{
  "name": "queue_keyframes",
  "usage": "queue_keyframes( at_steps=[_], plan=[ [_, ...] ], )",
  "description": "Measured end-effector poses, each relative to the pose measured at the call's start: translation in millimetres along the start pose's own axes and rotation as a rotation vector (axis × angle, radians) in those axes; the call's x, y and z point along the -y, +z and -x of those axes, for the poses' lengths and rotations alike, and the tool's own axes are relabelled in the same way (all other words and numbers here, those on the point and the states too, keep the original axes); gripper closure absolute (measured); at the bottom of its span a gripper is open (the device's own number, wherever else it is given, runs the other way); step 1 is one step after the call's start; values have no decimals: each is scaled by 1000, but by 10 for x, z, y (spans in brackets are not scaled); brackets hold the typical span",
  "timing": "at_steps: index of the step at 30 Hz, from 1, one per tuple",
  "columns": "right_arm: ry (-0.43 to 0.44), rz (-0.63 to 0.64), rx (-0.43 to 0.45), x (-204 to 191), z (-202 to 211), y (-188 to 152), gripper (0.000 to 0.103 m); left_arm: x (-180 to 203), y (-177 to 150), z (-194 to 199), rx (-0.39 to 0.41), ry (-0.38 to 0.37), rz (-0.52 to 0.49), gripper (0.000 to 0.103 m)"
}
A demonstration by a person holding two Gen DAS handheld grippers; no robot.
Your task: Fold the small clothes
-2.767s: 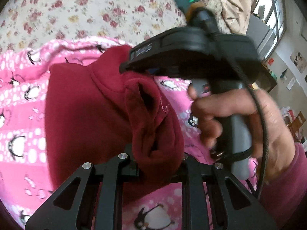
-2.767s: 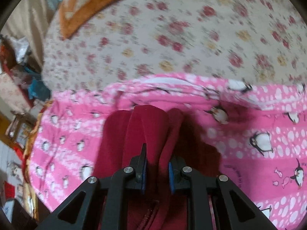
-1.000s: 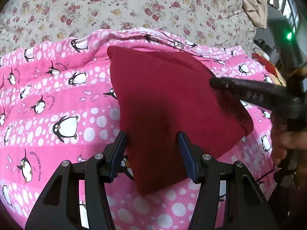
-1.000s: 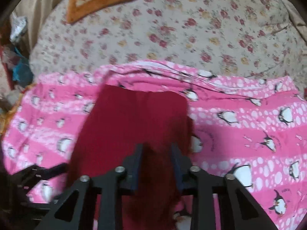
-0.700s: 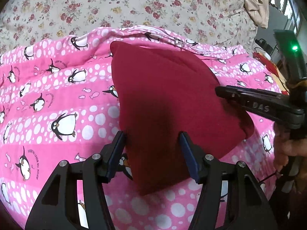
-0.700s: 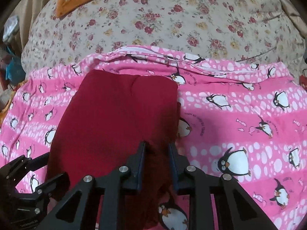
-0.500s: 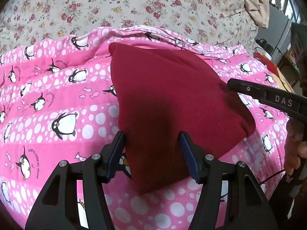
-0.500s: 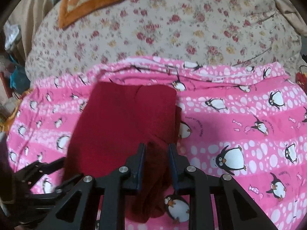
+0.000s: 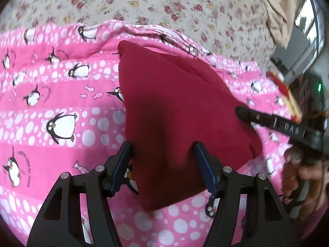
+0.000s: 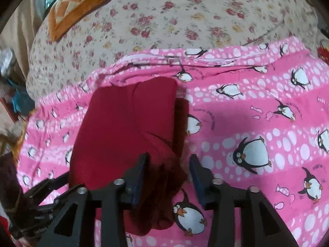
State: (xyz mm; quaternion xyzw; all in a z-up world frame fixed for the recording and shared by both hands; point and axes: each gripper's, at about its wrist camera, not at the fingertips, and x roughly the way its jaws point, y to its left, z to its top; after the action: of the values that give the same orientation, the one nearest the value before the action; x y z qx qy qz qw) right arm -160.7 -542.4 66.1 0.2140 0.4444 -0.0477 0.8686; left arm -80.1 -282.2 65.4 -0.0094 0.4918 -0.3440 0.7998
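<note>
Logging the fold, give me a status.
Left gripper and right gripper opening, pads off cloth. Red garment folded on penguin blanket. Nothing in the way.

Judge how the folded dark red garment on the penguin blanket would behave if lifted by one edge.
The dark red garment is probably floppy: its near edge bunches and sags between the opening jaws of the right hand-held gripper. It likely unfolds if lifted, since the layers lie loose. On the soft penguin blanket, pushing should wrinkle rather than slide it.
</note>
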Motion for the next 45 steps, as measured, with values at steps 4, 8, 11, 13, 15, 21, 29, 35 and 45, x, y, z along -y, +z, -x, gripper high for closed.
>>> queue_keyframes(
  at_steps=[4,8,11,13,15,21,29,35,45],
  plan=[
    [88,-91,-3,174,-58,13,32,-135,82,-31,-5,-65,91,32],
    [189,-161,-20,273,-203,9,27,-198,141,-118,-20,-96,126,27],
    [226,-145,-28,242,-303,37,22,-235,180,-201,-25,-128,138,23],
    [242,-134,-43,228,-374,58,22,-271,204,-282,-42,-149,157,23],
    [255,-125,-54,209,-455,83,21,-310,226,-349,-58,-174,180,23],
    [290,-137,-64,210,-674,163,16,-326,331,-552,-113,-216,195,12],
    [297,-64,-39,33,-735,181,38,-226,359,-616,-117,-187,131,20],
    [296,-17,0,-151,-452,161,56,-193,270,-232,-74,-184,102,44],
    [437,41,-79,-651,107,-478,56,-172,-609,799,-67,-132,18,44]
  ],
)
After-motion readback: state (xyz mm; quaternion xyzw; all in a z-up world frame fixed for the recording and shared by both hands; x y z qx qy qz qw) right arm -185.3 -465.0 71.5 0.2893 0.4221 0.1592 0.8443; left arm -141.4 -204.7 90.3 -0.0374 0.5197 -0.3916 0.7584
